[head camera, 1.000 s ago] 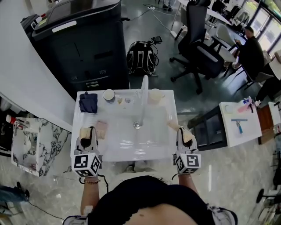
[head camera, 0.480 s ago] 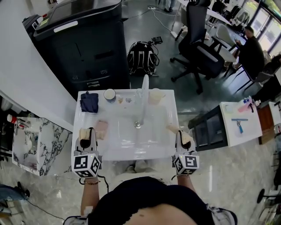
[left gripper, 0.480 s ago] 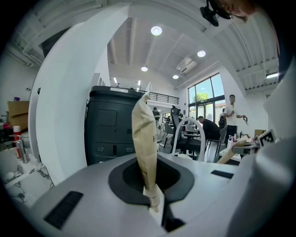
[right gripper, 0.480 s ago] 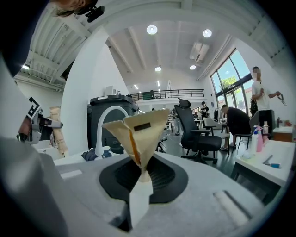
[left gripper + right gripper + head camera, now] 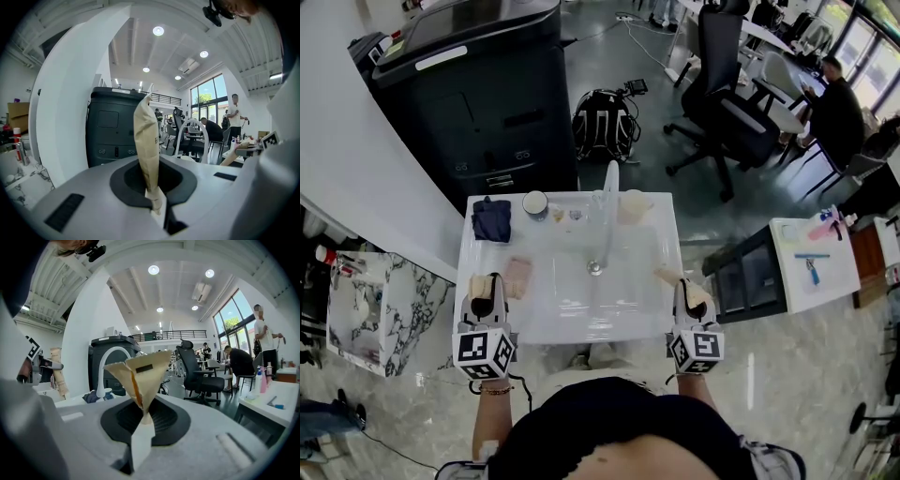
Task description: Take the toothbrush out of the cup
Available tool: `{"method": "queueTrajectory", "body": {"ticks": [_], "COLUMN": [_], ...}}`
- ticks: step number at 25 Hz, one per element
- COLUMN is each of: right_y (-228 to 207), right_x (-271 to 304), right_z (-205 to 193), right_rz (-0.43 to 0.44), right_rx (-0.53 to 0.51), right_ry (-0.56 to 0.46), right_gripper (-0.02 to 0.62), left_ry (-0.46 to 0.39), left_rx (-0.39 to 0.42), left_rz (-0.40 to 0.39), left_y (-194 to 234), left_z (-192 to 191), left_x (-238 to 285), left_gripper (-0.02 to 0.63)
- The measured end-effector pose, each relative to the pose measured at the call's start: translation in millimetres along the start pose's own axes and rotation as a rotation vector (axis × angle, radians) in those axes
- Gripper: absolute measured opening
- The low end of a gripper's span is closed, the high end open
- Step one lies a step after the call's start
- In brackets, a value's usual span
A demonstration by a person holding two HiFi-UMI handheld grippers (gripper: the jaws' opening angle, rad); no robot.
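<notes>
Jaws pressed together on both, nothing btwn: L gripper (image 5: 486, 289) & R gripper (image 5: 692, 292) over front corners of sink (image 5: 572, 323). On back ledge by tap (image 5: 607, 202): dark-rimmed cup (image 5: 534, 203) & cream cup (image 5: 632, 204); toothbrush too small to make out.

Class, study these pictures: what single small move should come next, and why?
Probably open the right gripper: its jaws are shut on nothing, like the left gripper, and both sit at the near rim of the sink, while the dark-rimmed cup and the pale cup stand on its far ledge. No toothbrush can be made out.
</notes>
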State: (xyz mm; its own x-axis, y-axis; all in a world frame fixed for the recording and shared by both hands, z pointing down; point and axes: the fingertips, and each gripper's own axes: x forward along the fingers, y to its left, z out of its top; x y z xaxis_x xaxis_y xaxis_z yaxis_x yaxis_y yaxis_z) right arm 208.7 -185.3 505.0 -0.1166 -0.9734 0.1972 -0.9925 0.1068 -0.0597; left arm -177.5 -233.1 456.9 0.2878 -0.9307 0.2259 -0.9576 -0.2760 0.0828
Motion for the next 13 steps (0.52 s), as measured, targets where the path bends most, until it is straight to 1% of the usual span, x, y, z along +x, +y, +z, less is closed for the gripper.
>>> {"method": "queueTrajectory", "body": {"ticks": [8,13], "right_y": [-0.9,1.4], "right_x": [0.8,4.8], "right_z": [-2.8,-2.0], "right_rz": [-0.003,0.015], "right_rx": [0.001,-0.011], "right_ry": [0.004,-0.002], "right_gripper": [0.034,0.034], "left_ry": [0.004,0.008], "left_rx": [-0.005,-0.006], "left_rz": [-0.003,-0.007], "left_y": [-0.8,-0.5], "left_z": [-2.1,-1.6], "left_x": [1.5,4.1], "left_gripper": [0.006,0.005]}}
